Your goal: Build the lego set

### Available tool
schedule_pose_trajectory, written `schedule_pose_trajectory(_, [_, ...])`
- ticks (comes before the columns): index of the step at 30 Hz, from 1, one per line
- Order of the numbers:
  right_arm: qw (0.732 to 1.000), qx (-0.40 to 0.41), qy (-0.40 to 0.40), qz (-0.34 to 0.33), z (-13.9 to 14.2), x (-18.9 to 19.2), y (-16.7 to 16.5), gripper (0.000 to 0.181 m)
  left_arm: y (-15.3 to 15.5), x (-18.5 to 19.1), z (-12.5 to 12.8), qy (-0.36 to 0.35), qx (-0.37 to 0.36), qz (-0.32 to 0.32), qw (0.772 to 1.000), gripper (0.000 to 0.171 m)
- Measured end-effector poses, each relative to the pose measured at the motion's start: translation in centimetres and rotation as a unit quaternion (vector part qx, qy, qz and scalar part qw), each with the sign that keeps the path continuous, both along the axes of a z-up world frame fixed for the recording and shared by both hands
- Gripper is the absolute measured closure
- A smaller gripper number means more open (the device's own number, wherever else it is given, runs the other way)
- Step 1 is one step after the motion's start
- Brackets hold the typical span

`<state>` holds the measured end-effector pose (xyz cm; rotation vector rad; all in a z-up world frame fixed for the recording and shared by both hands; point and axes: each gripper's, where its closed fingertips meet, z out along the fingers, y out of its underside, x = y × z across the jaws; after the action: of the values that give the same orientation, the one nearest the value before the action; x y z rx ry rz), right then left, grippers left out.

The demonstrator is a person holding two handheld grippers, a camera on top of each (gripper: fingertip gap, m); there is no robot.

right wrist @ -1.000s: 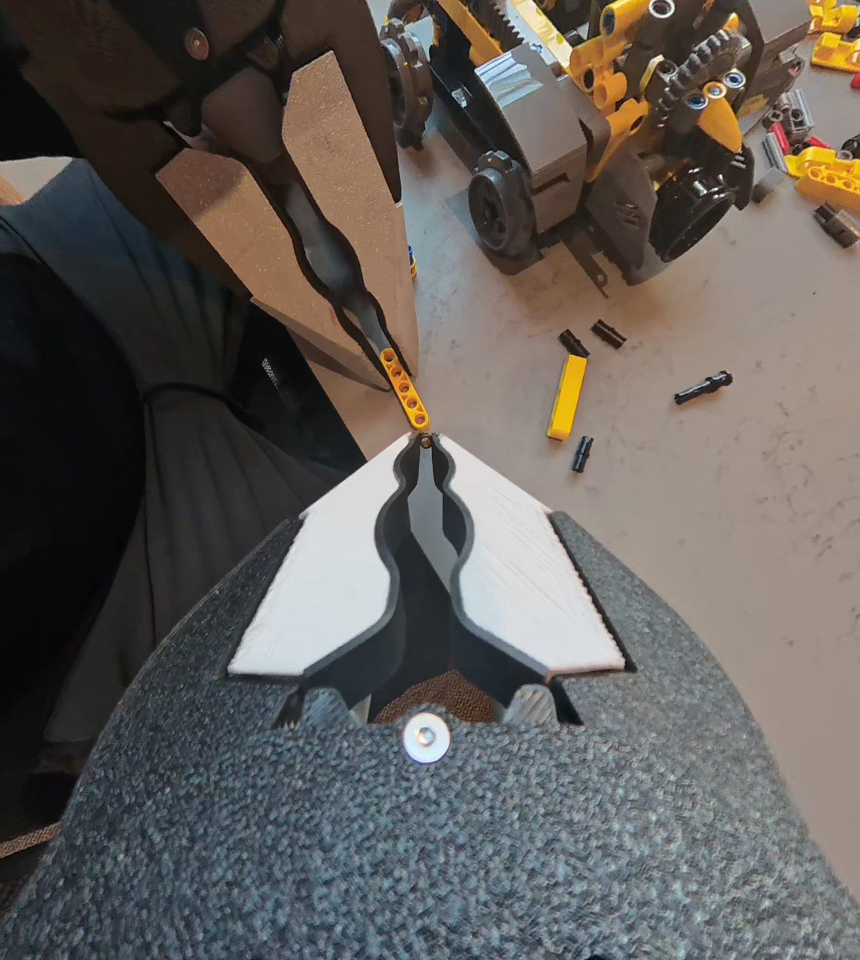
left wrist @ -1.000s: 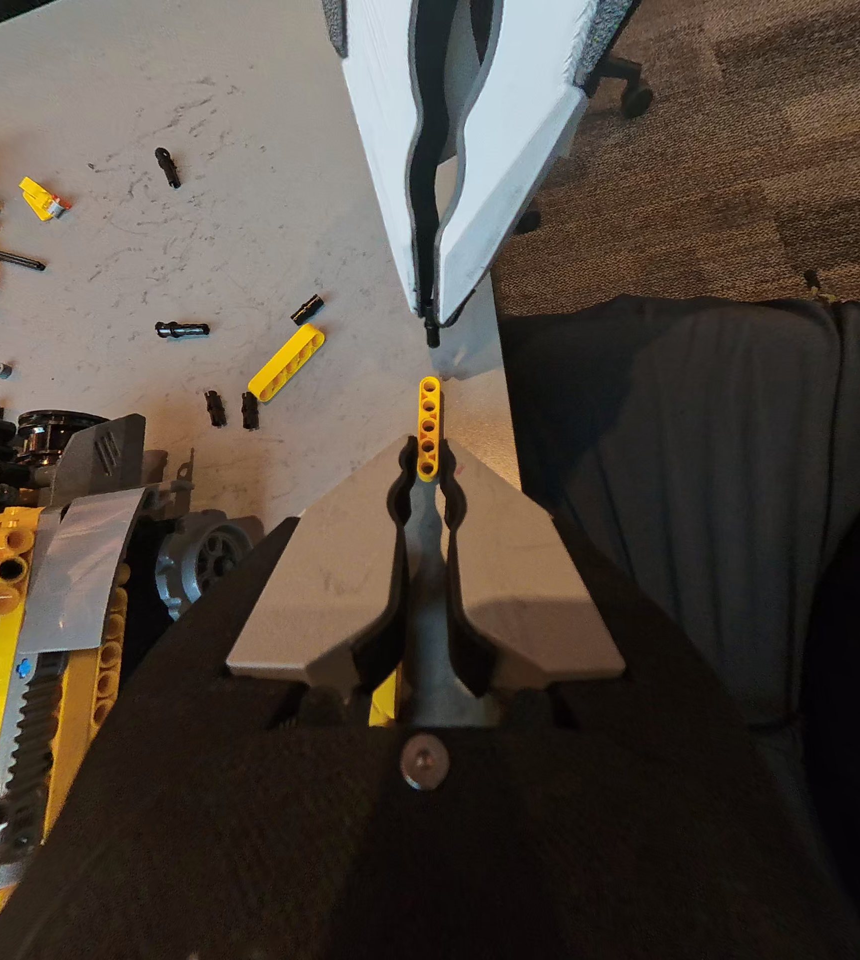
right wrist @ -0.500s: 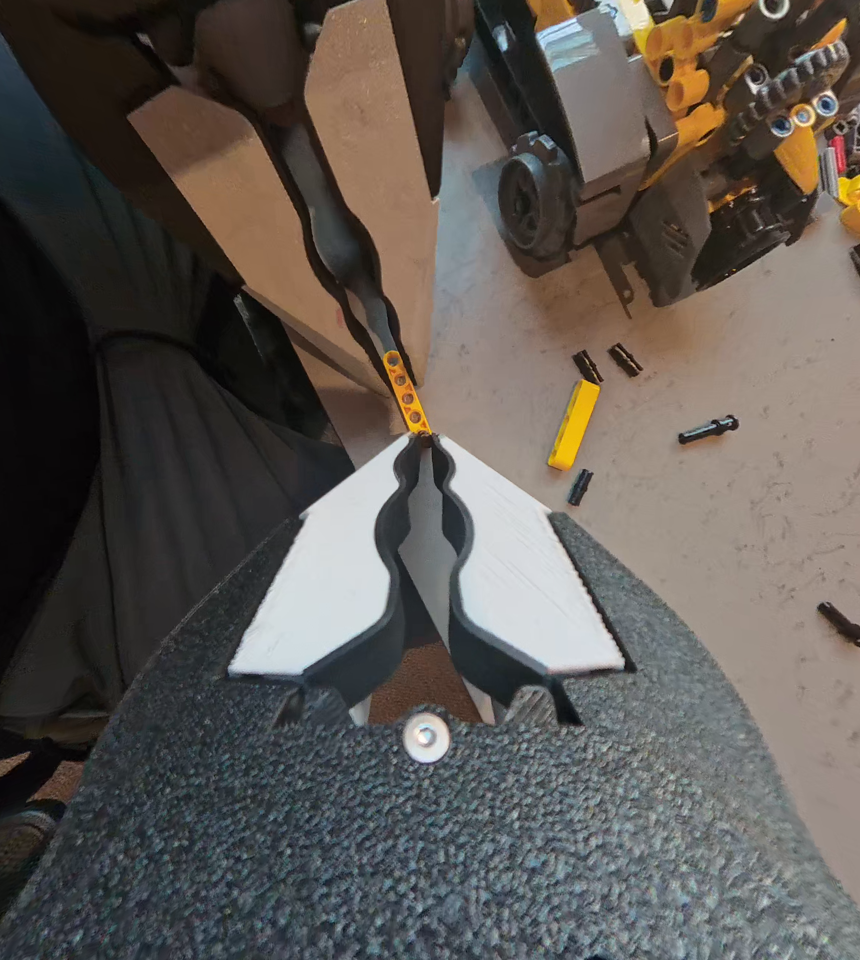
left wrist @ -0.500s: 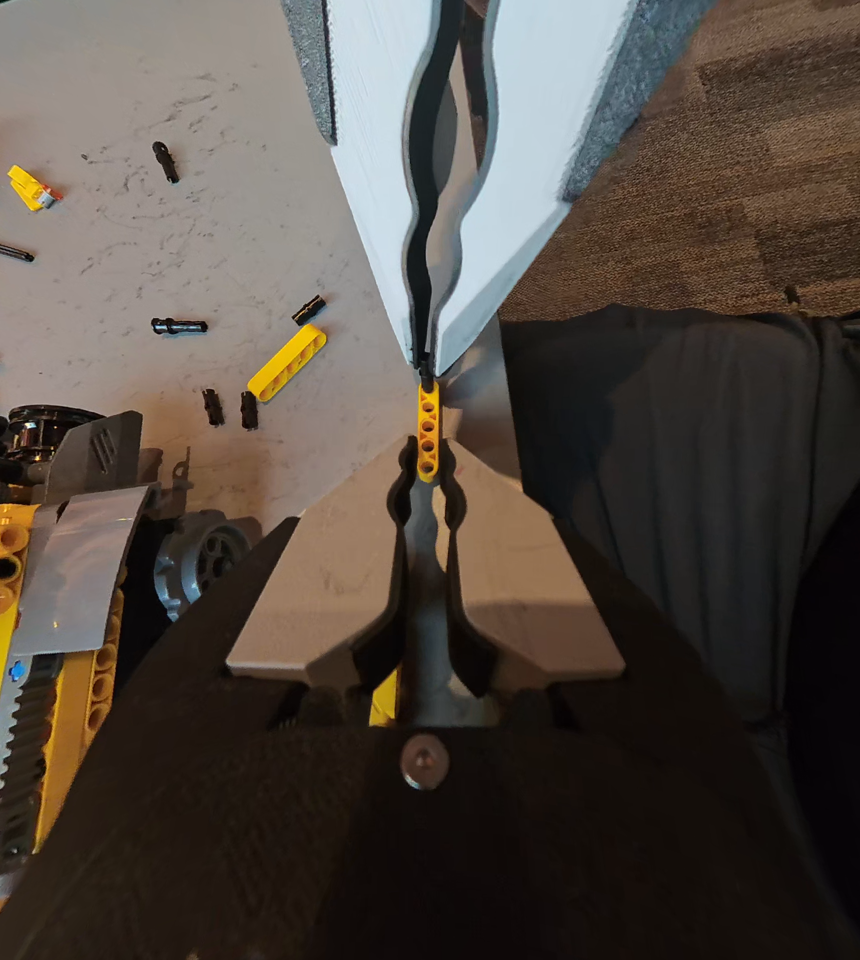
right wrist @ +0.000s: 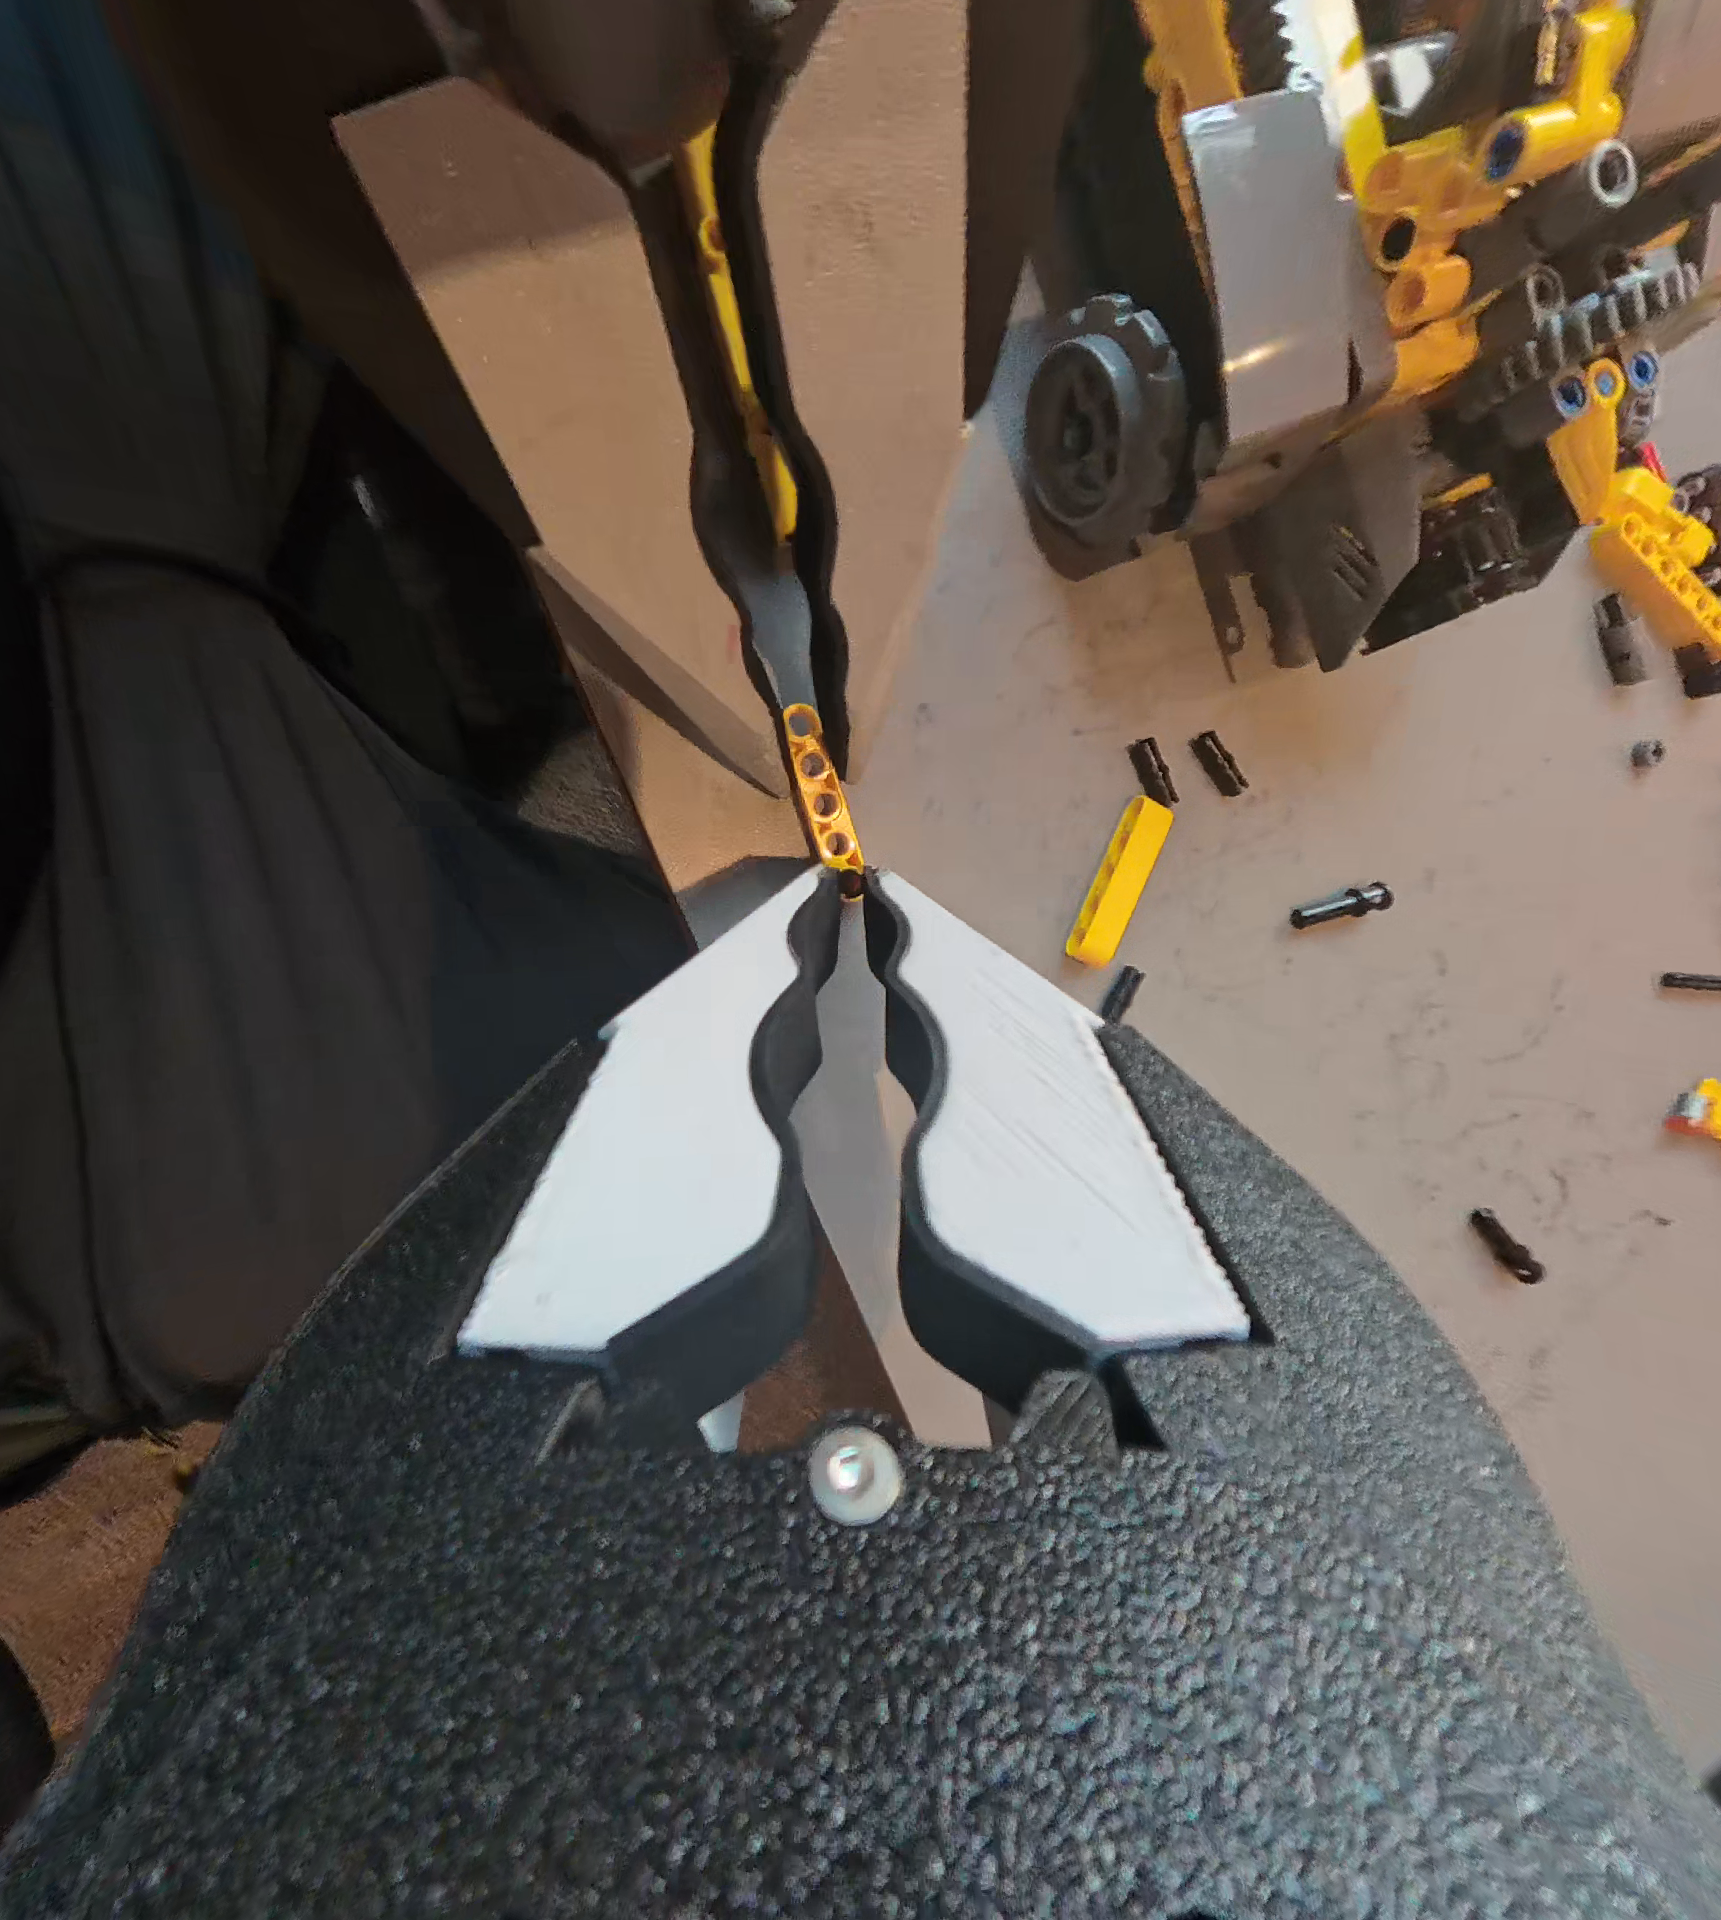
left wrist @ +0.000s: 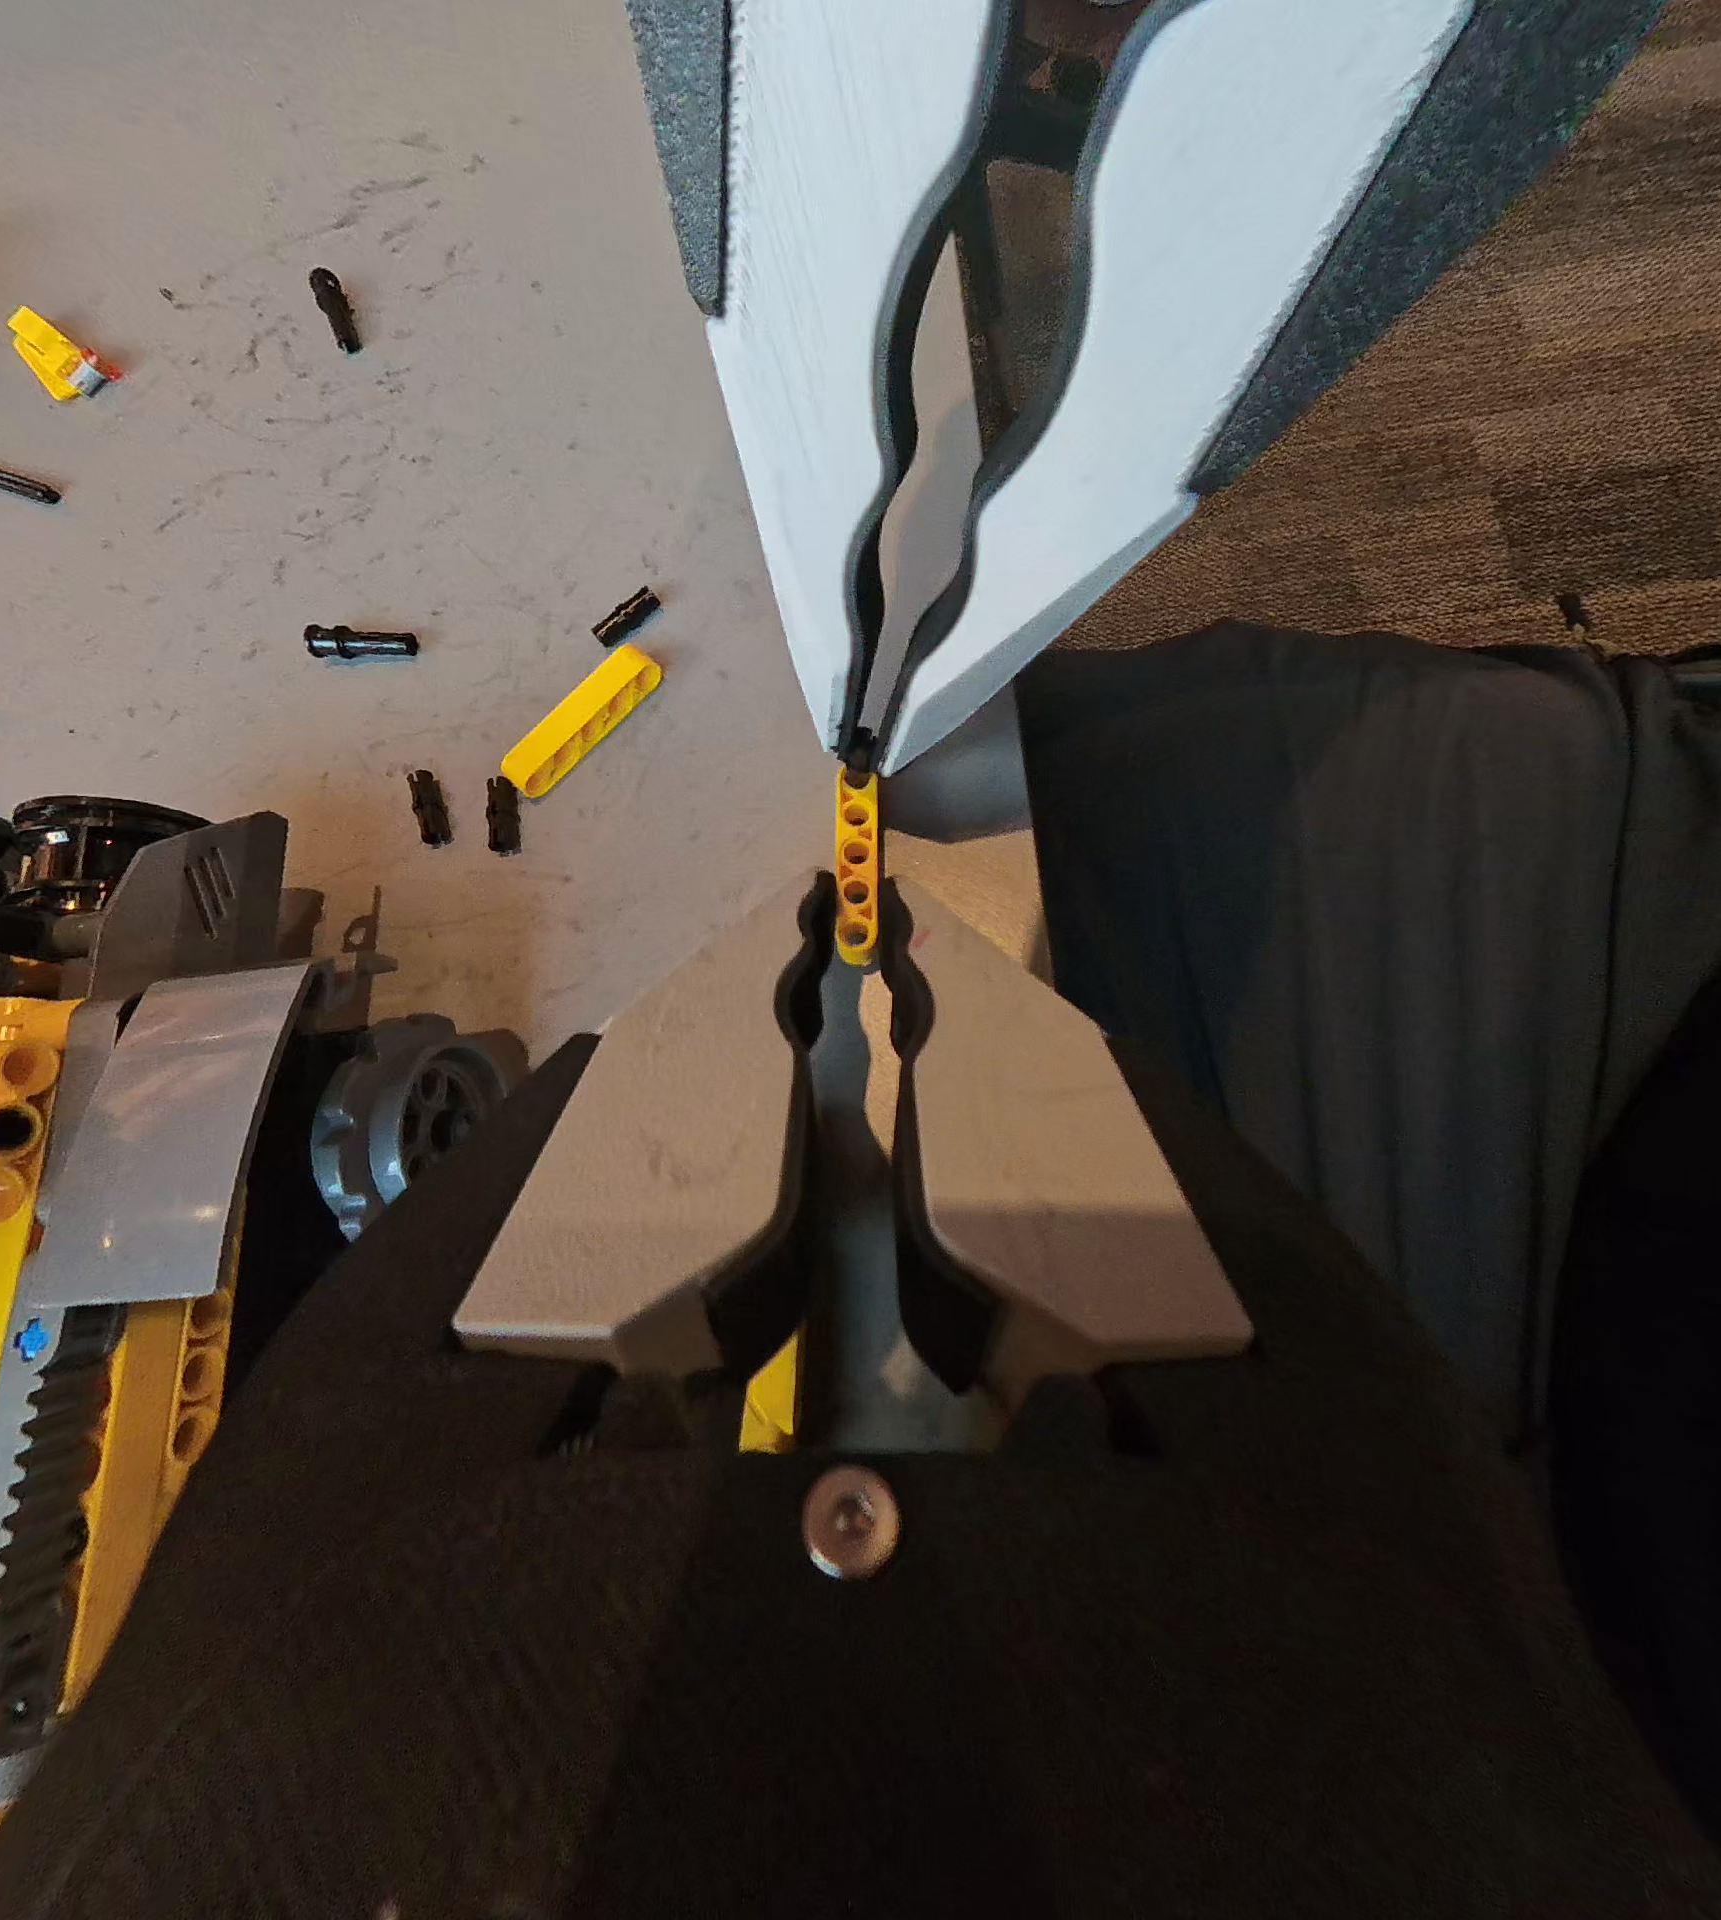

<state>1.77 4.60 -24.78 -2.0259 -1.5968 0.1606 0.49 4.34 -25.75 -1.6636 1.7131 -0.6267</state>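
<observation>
1. The left gripper [left wrist: 857,914] is clamped on the near end of a short orange beam [left wrist: 857,862], a flat strip with a row of round holes. The beam sticks straight forward out of the tips, so its long axis runs along the fingers.

2. The right gripper [right wrist: 843,883] comes at the beam from the far end, nose to nose with the left one. Its tips are pinched together on a small black pin [left wrist: 858,742], which meets the beam's end hole. The two grippers and the beam lie in one line.

3. The beam hangs above the near corner of the grey table [left wrist: 420,436], over the table edge, with dark cloth [left wrist: 1355,935] just beyond it on the side away from the table.

4. On the table beside the beam lie a loose yellow beam [left wrist: 584,719] and several short black pins [left wrist: 430,808]; farther from it stands a yellow and grey brick-built vehicle [left wrist: 108,1143].

5. The left wrist view shows the beam's holes face on and the right gripper's closed tips from in front. The right wrist view shows the beam [right wrist: 823,792] slanting away from its own tips, and the left gripper [right wrist: 814,727] holding only the beam's far end; the pin itself is nearly hidden there. It also shows more scattered yellow, red and black parts beyond the vehicle [right wrist: 1355,312].
</observation>
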Motion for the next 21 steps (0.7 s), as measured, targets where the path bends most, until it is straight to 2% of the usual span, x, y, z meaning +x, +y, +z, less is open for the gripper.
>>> schedule_pose_trajectory(1, [1.0, -0.004, 0.012, -0.006, 0.0, 0.0, 0.0, 0.177, 0.0, 0.0, 0.0, 0.0, 0.001, 0.0, 1.0, 0.166])
schedule_pose_trajectory(7, [0.998, -0.024, 0.053, -0.031, 0.1, 0.2, -0.2, 0.177, 0.1, 0.1, -0.1, 0.003, 0.007, 0.002, 1.0, 0.166])
schedule_pose_trajectory(11, [0.996, -0.044, 0.072, -0.026, 0.1, -0.3, -1.0, 0.177, 0.3, 0.1, -0.1, 0.007, 0.01, 0.009, 1.0, 0.16])
schedule_pose_trajectory(16, [0.987, -0.05, 0.147, -0.042, 2.1, -0.5, 0.1, 0.177, 0.3, 0.0, -0.1, 0.005, 0.0, 0.006, 1.0, 0.164])
schedule_pose_trajectory(21, [0.986, -0.067, 0.128, -0.079, 0.2, 0.8, 1.4, 0.177, 0.4, 0.0, -0.1, 0.005, -0.001, 0.009, 1.0, 0.163])
